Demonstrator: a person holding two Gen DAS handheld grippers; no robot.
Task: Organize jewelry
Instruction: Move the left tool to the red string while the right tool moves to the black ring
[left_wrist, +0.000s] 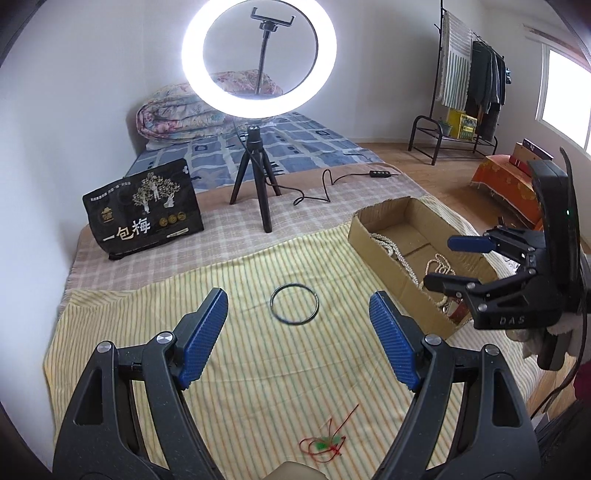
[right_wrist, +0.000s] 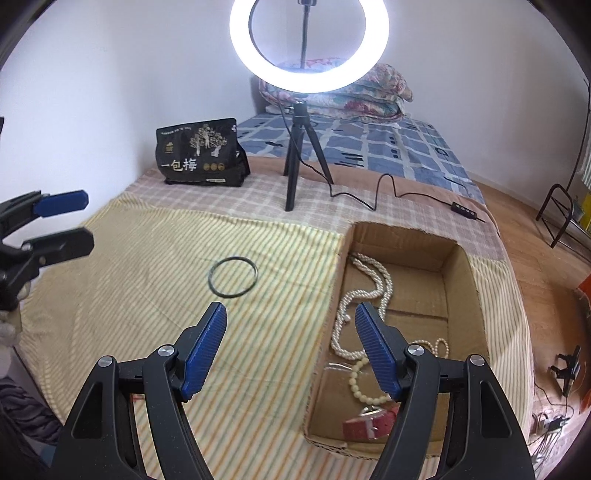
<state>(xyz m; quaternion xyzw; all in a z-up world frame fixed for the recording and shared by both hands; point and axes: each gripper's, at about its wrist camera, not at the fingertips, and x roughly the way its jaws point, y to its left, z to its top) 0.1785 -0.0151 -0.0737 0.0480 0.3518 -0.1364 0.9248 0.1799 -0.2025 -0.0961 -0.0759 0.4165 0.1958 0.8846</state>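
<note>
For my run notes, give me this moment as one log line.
left tongs: open, empty | right tongs: open, empty | bangle: on striped cloth | red string: on cloth | pearl necklaces: in cardboard box

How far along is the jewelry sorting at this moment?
Done: pearl necklaces, a bead bracelet and a red watch lie in the cardboard box. In hand: nothing; the left gripper and right gripper have open, empty jaws. Left: the dark bangle and red string piece on the striped cloth.
</note>
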